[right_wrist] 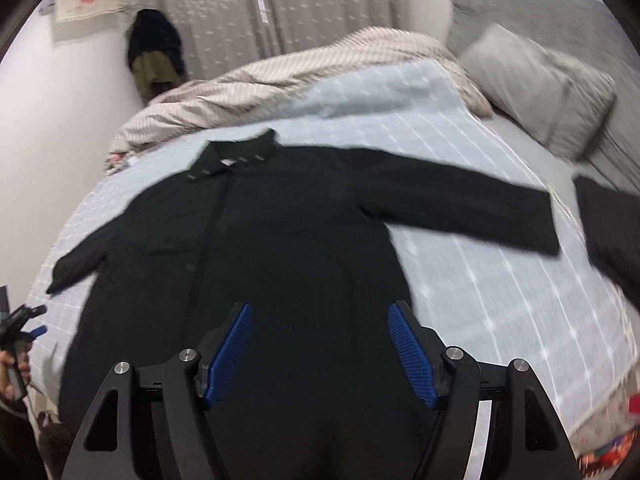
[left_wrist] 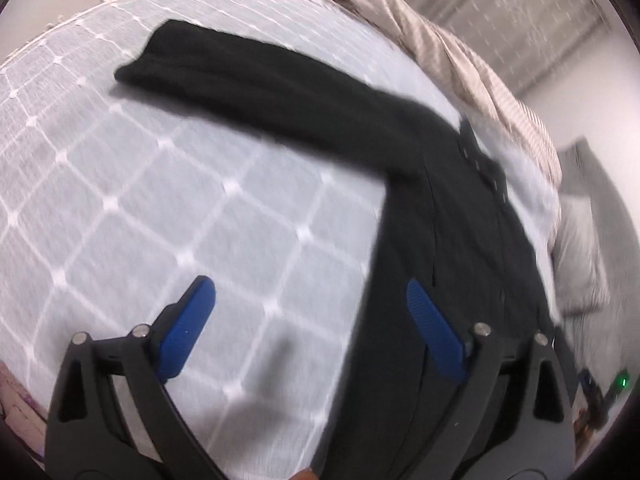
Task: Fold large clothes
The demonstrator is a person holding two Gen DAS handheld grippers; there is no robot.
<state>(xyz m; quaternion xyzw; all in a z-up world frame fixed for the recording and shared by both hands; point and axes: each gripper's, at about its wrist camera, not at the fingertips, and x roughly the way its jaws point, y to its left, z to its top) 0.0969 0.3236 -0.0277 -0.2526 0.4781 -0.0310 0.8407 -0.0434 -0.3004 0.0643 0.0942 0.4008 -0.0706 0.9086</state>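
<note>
A long black coat (right_wrist: 280, 240) lies flat and face up on a pale blue quilted bed cover (right_wrist: 480, 280), with its collar (right_wrist: 232, 160) at the far end. One sleeve (right_wrist: 460, 204) stretches out to the right and the other (right_wrist: 80, 260) to the left. My right gripper (right_wrist: 320, 308) hovers open over the coat's lower body with nothing between its blue pads. In the left wrist view the coat's body (left_wrist: 460, 240) fills the right side and a sleeve (left_wrist: 260, 80) runs to the upper left. My left gripper (left_wrist: 308, 286) is wide open and empty, straddling the coat's side edge.
A striped beige duvet (right_wrist: 280, 76) is bunched along the far side of the bed. Grey pillows (right_wrist: 536, 80) lie at the upper right. Another dark garment (right_wrist: 612, 232) sits at the right edge. Dark clothes (right_wrist: 154, 52) hang near the curtain. A hand holds a tool at the left edge (right_wrist: 16, 352).
</note>
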